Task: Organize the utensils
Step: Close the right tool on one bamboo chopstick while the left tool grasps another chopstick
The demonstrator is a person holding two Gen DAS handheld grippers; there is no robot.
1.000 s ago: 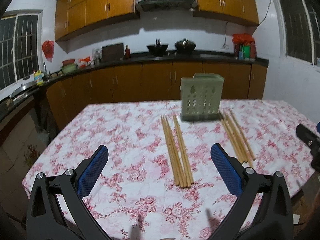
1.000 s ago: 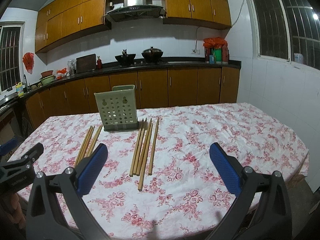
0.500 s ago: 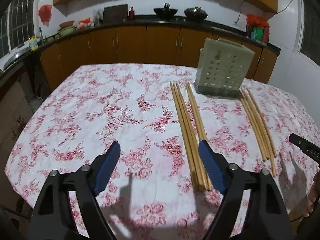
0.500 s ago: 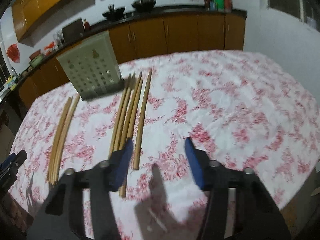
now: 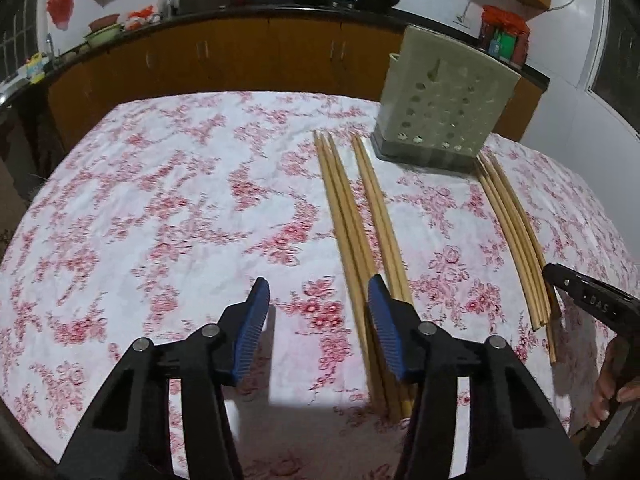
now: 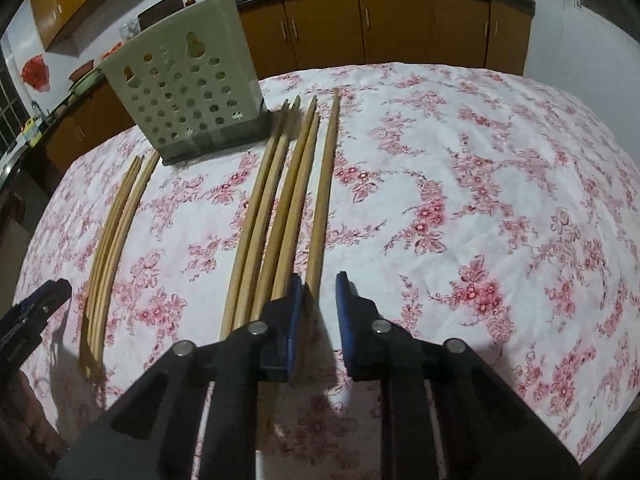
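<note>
Two groups of wooden chopsticks lie on the floral tablecloth in front of a pale green perforated utensil holder (image 5: 442, 108), also in the right wrist view (image 6: 188, 92). My left gripper (image 5: 319, 308) is open, low over the table, its right finger beside the near end of the left group (image 5: 352, 224). My right gripper (image 6: 319, 292) is narrowly open around the near end of the rightmost chopstick (image 6: 324, 200) of the right group (image 6: 276, 200). The right group also shows in the left wrist view (image 5: 516, 232), the left group in the right wrist view (image 6: 116, 224).
The table (image 5: 160, 200) is covered in a pink-flowered cloth. Kitchen counters and wooden cabinets (image 5: 240, 52) run behind it. The right gripper's body (image 5: 588, 300) shows at the right edge of the left wrist view; the left gripper's body (image 6: 32, 316) at the left edge of the right wrist view.
Both grippers tilted down and moved in over the chopsticks. Both jaws narrowed, the right one much more, now straddling the rightmost chopstick.
</note>
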